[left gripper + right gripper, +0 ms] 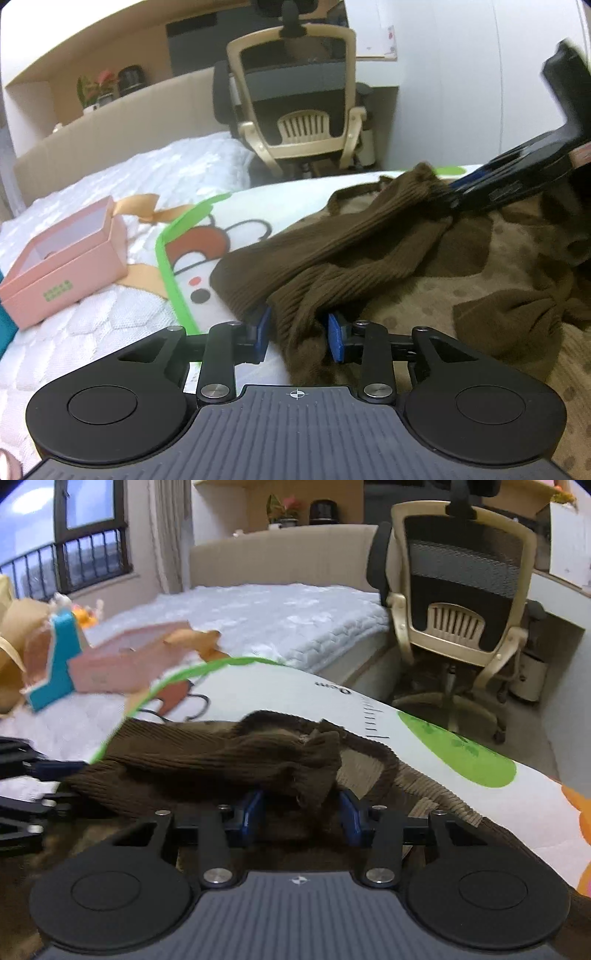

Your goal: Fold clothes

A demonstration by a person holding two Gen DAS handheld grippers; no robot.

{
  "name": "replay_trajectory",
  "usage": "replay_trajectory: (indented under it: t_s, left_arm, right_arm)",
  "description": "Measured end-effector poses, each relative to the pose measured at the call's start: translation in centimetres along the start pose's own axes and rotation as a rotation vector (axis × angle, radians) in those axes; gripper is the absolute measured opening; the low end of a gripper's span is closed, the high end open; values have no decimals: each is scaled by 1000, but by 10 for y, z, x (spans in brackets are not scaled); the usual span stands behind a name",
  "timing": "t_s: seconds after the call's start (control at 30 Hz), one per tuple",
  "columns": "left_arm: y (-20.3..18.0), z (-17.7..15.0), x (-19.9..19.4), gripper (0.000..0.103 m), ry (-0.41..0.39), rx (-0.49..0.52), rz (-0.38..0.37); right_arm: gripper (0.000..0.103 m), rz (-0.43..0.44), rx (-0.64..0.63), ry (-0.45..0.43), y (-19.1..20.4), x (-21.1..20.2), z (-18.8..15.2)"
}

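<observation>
On a bed's cartoon-printed mat (221, 218), seen from the left wrist, the left gripper (298, 334) pinches a ribbed brown sleeve (332, 254) of a knit garment, blue pads pressed into the fabric, a pink gift box (62, 266) well apart. From the right wrist, the right gripper (301, 810) clasps the sleeve's bunched cuff end (317, 764). Judging by this, a sleeve fold is under way; next, both ends should travel together across the spotted tan body (461, 295) and be laid flat.

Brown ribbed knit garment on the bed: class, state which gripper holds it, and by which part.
Both seem to. The left gripper pinches a bunched fold of the brown ribbed knit garment; the right gripper pinches its sleeve end.
</observation>
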State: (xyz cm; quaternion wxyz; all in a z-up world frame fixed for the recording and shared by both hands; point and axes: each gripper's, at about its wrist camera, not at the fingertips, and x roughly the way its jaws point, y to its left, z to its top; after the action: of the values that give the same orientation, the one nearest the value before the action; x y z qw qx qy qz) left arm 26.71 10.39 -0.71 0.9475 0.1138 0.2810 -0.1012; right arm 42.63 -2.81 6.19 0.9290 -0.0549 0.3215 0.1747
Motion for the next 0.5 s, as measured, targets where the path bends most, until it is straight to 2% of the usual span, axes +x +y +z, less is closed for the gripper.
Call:
replay_trajectory:
  t_s: [0.03, 0.07, 0.1, 0.17, 0.2, 0.37, 0.43, 0.5]
  left_arm:
    - [-2, 0, 1, 34, -1, 8, -1]
    - [-4, 0, 2, 31, 0, 17, 1]
    - [-6, 0, 4, 20, 4, 25, 11]
    - [-3, 2, 2, 18, 1, 23, 14]
    - [1, 3, -2, 16, -7, 23, 15]
    - [16, 12, -46, 13, -83, 43, 20]
    - [15, 13, -57, 14, -83, 51, -10]
    - [7, 9, -57, 16, -40, 56, -56]
  right_arm:
    - [45, 1, 2, 6, -1, 7, 0]
    - [39, 8, 20, 13, -4, 12, 0]
    - [32, 10, 37, 17, -7, 13, 0]
    - [9, 41, 104, -8, -16, 1, 5]
    - [3, 62, 135, -37, -20, -13, 9]
    - [3, 158, 232, -164, -38, -94, 14]
    - [3, 156, 225, -158, -37, -110, 4]
    - [3, 126, 198, -130, -37, -116, -10]
